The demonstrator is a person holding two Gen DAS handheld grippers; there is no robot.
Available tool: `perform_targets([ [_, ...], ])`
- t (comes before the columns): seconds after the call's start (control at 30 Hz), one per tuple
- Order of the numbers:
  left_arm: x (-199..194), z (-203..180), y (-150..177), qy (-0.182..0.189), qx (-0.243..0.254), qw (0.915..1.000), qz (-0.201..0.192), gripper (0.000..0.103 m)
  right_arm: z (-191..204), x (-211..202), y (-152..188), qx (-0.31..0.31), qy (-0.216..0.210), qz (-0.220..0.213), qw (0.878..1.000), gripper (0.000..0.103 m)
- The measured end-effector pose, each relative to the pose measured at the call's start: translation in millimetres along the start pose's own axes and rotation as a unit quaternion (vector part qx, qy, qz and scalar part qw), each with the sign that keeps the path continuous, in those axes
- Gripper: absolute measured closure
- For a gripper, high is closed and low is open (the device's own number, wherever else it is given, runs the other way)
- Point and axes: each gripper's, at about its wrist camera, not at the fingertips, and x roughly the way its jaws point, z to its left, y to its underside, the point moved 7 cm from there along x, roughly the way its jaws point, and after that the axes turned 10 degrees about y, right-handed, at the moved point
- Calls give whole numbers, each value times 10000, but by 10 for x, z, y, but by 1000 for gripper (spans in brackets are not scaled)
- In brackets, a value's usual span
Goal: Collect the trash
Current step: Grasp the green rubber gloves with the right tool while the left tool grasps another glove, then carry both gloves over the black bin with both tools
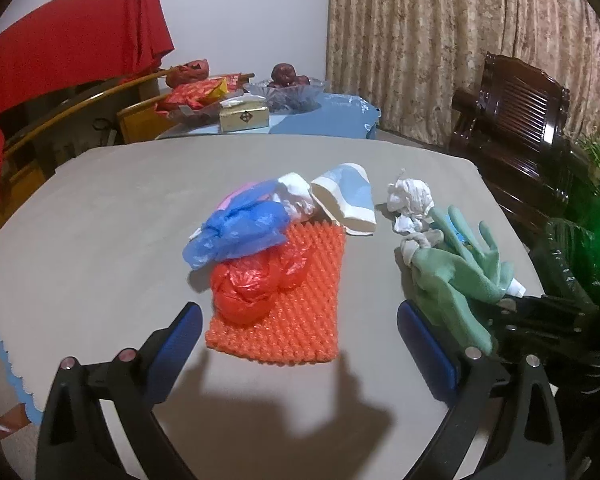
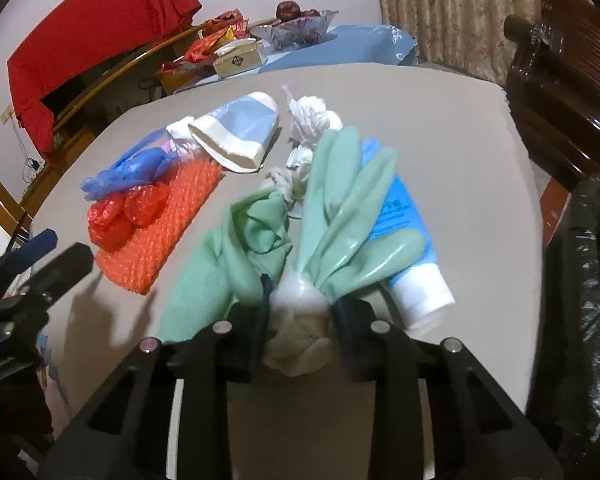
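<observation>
Trash lies on a grey table [image 1: 120, 208]. An orange foam net [image 1: 300, 296] holds a red plastic bag [image 1: 248, 284] and a blue plastic bag [image 1: 236, 236]. A crushed paper cup [image 1: 344, 200] and white crumpled tissue [image 1: 410, 200] lie behind. My left gripper [image 1: 300, 340] is open, hovering just before the orange net. My right gripper [image 2: 300, 308] is shut on a green rubber glove [image 2: 340, 200], gripping its bunched cuff. A blue and white tube [image 2: 408, 248] lies under the glove's fingers. The right gripper also shows in the left wrist view [image 1: 540, 312].
A black trash bag [image 2: 580, 280] hangs at the table's right edge. A dark wooden chair [image 1: 520, 120] stands beyond it. A second table [image 1: 324, 116] behind carries a tissue box [image 1: 244, 116], a fruit bowl [image 1: 288, 88] and red packets.
</observation>
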Motion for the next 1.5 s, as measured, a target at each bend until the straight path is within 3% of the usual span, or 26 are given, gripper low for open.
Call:
perform_targets([
  [0.6, 99, -321, -163, 283, 134, 9995, -47, 9, -305, -606, -116, 406, -468, -441, 9971, 75],
  [0.87, 227, -528, -268, 464, 262, 9986, -41, 11, -552, -716, -154, 553, -36, -640, 9964, 75],
  [1.13, 595, -814, -339, 590, 467, 9971, 95, 13, -743, -677, -221, 681, 166, -669, 9953, 75],
  [1.33, 954, -944, -173, 746, 503, 9942, 589, 32, -793, -650, -218, 666, 241, -646, 9954, 75],
  [1.4, 1029, -949, -109, 823, 467, 9927, 744, 53, -806, -641, -207, 662, 259, -626, 9955, 75],
  [1.47, 1043, -951, -79, 798, 469, 9926, 787, 58, -802, -635, -197, 642, 290, -614, 9956, 75],
  [1.5, 1022, -948, -83, 770, 496, 9929, 756, 67, -802, -635, -193, 637, 296, -615, 9956, 75],
])
